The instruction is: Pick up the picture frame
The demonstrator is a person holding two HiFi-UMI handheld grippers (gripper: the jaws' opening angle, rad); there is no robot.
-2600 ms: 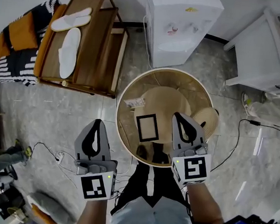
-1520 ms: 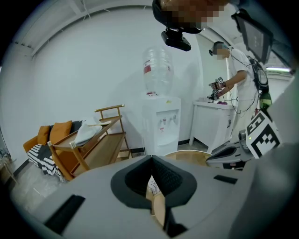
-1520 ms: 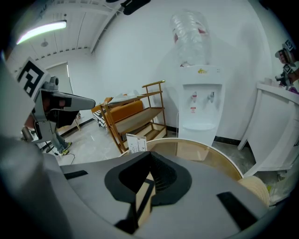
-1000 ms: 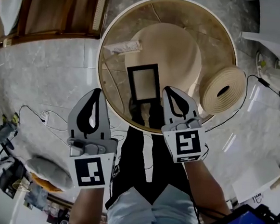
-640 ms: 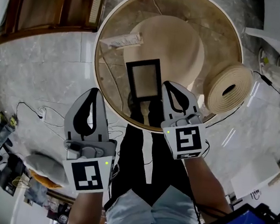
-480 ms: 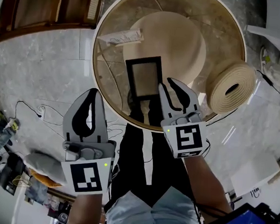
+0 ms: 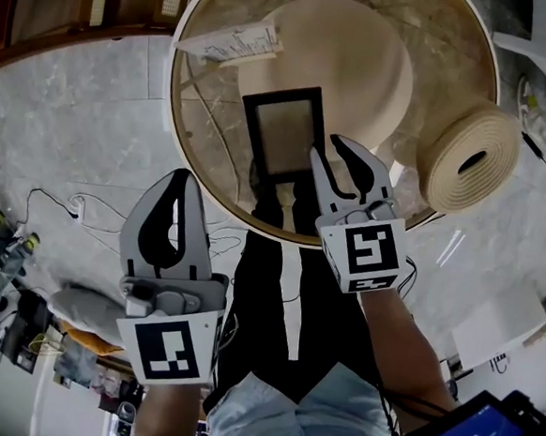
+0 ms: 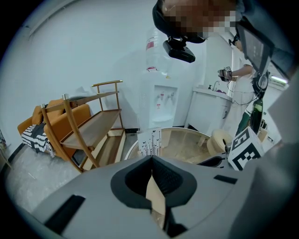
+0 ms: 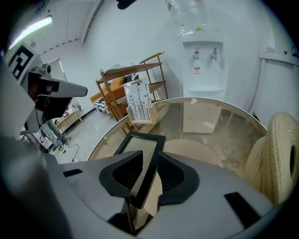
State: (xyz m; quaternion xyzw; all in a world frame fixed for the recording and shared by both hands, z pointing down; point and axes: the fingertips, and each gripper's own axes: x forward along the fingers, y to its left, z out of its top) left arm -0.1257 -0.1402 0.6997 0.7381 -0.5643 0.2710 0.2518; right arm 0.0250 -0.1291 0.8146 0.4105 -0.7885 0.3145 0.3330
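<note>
Picture frame (image 7: 281, 133), black-rimmed, pale panel, between opening jaws of right gripper (image 7: 327, 149); left gripper (image 7: 184, 175) pressed together

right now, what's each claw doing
Left claw: shut, nothing in it.
Right claw: opening, edge of the picture frame between its jaws, not gripped.

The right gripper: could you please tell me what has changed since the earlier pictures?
The right gripper advanced; its jaws, shut before, are opening astride the right edge of the picture frame, not gripping. The frame still lies on the glass table; the left gripper stays shut.
</note>
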